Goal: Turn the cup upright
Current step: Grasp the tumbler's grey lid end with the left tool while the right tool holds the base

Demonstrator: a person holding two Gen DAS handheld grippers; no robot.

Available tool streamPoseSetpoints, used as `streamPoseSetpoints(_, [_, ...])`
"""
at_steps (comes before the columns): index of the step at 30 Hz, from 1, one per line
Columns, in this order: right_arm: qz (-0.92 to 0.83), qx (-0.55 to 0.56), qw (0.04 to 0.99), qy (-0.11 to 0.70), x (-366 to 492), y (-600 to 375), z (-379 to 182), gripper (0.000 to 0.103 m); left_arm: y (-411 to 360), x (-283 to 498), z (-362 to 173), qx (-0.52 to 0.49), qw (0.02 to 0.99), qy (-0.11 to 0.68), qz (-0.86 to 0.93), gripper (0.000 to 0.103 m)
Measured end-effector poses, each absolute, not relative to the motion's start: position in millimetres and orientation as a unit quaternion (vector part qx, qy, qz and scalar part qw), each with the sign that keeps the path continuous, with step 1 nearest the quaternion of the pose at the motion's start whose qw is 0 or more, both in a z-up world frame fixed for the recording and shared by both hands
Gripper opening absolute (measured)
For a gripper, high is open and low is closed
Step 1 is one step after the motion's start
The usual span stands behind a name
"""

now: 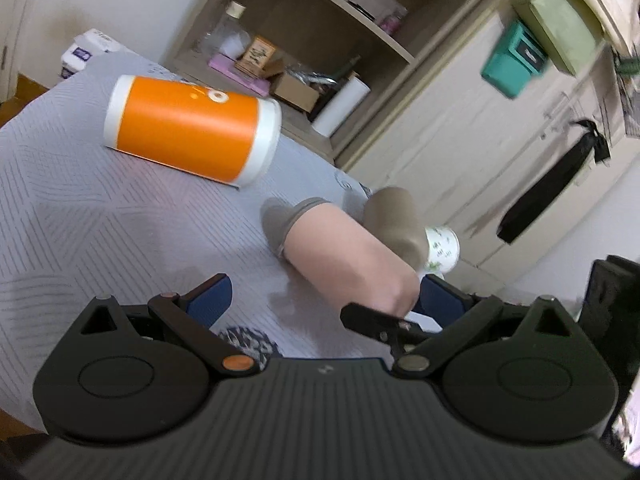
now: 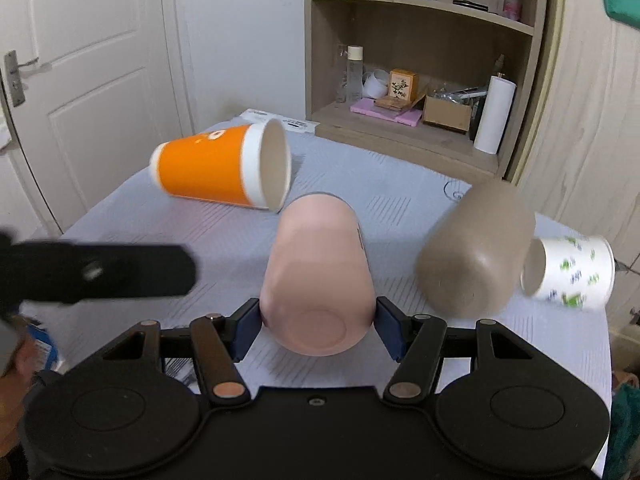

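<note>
A pink cup (image 2: pixel 318 276) lies on its side on the grey tablecloth, base toward me. My right gripper (image 2: pixel 318 326) is shut on it, a blue pad on each side of its base. The pink cup also shows in the left wrist view (image 1: pixel 344 256), running toward my left gripper (image 1: pixel 320 300), which is open with nothing held. An orange and white cup (image 2: pixel 218 168) lies on its side farther back; it also shows in the left wrist view (image 1: pixel 192 128). A brown cup (image 2: pixel 476 252) and a floral paper cup (image 2: pixel 572 272) lie to the right.
The left gripper's black finger (image 2: pixel 100 272) crosses the right wrist view at the left. A wooden shelf unit (image 2: pixel 420 60) with boxes, bottles and a paper roll stands behind the table (image 2: pixel 400 184). A white door (image 2: pixel 80 80) is at the back left.
</note>
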State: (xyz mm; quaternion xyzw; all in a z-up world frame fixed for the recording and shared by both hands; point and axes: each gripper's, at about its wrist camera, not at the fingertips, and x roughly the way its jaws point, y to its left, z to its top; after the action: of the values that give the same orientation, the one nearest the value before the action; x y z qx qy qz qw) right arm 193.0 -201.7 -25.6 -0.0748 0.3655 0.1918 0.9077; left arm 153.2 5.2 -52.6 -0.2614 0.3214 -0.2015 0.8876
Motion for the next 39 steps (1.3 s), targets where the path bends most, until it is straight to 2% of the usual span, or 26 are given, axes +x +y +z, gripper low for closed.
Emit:
streamPoseSetpoints(9, [0.194,-0.05,0.91,0.363,154,-210,-33,0.067,-13,145,-56,-0.262,0.869,0.352,-0.229,0.101])
streamPoseSetpoints(15, [0.201,-0.045,0.904,0.374,154,-216,-43,0.067,-17,161,-72,-0.299,0.841,0.397,-0.214,0.1])
streamPoseSetpoints(23, [0.215,-0.037,0.894,0.392,163,-221,-50,0.067,-18,183,-82,-0.326,0.823,0.413,-0.217,0.1])
streamPoseSetpoints(25, [0.218,-0.03,0.894,0.391,164,-224,-49,0.075,-15,190,-87,-0.341,0.809,0.426,-0.218,0.1])
streamPoseSetpoints(29, [0.234,-0.014,0.89,0.39,170,-233,-39,0.08,-11,196,-85,-0.354,0.806,0.418,-0.223,0.1])
streamPoseSetpoints(34, [0.261,-0.013,0.873,0.412,185,-234,-31,0.08,-22,200,-84,-0.339,0.806,0.427,-0.23,0.09])
streamPoseSetpoints(36, [0.275,-0.004,0.862,0.426,193,-234,-32,0.08,-23,201,-86,-0.343,0.808,0.428,-0.215,0.083])
streamPoseSetpoints(39, [0.284,-0.003,0.854,0.436,199,-232,-32,0.08,-24,203,-89,-0.344,0.814,0.422,-0.204,0.081])
